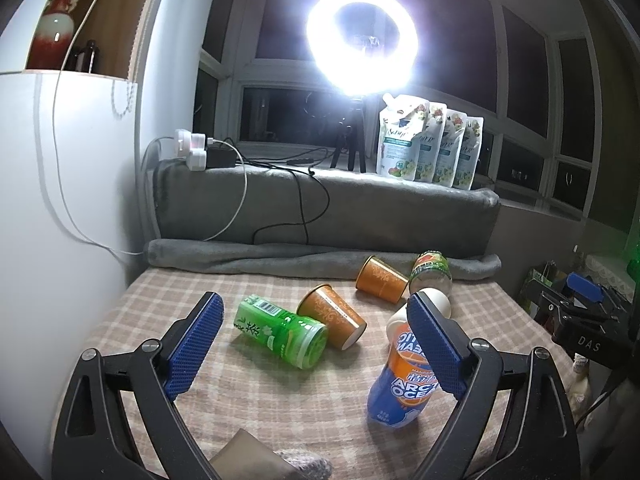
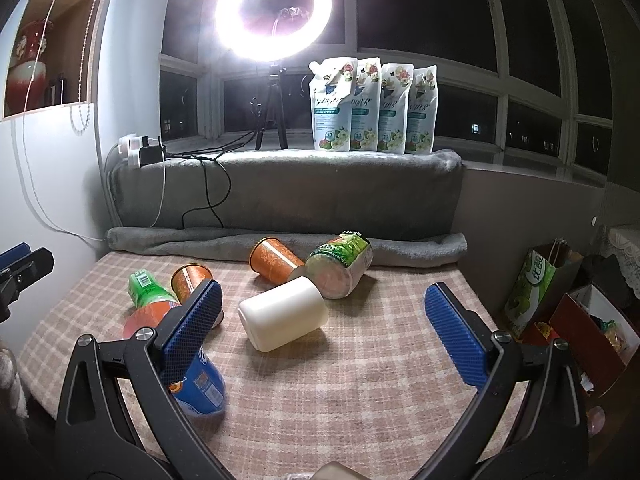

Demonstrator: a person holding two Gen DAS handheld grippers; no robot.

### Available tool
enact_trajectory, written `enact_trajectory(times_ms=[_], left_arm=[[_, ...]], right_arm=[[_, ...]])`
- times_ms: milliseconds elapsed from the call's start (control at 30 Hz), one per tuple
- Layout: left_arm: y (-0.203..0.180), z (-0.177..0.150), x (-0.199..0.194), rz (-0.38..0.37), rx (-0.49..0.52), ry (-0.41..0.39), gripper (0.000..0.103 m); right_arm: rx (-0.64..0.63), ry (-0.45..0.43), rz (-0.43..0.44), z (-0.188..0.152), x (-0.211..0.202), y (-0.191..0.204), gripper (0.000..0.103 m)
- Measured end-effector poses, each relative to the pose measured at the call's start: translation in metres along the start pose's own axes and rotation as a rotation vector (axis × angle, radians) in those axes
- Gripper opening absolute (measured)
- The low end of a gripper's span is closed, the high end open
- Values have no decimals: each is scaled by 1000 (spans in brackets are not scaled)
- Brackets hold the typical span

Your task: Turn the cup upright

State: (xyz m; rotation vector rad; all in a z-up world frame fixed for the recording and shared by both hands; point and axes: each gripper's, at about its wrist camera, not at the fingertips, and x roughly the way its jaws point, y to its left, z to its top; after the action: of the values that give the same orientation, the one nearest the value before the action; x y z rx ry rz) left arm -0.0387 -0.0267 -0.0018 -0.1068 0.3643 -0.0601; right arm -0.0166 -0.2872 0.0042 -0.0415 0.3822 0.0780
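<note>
Both tongs stand wide, empty. The white cup [image 2: 282, 313] lies sideways, probably light and slippery; grip its mid-wall.

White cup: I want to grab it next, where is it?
In the right wrist view the white cup lies on its side mid-table, between the open right gripper fingers, beside the jar.

- The white cup [image 1: 434, 300] sits mostly hidden behind a gripper finger.
- The Arctic Ocean bottle [image 2: 200, 384] is half covered likewise.
- Pouch print [image 2: 328, 108] is illegibly small.
</note>
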Motion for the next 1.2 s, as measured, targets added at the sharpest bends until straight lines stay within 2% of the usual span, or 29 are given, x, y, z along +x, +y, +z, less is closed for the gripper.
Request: enact_trajectory(times_ms=[700, 1200], left_arm=[[5, 1, 5, -3, -8, 12, 93], [4, 1, 6, 17, 8, -15, 93]], right_arm=[[0, 9, 1, -4, 8, 3, 103], [-3, 10, 1, -4, 8, 3, 103]])
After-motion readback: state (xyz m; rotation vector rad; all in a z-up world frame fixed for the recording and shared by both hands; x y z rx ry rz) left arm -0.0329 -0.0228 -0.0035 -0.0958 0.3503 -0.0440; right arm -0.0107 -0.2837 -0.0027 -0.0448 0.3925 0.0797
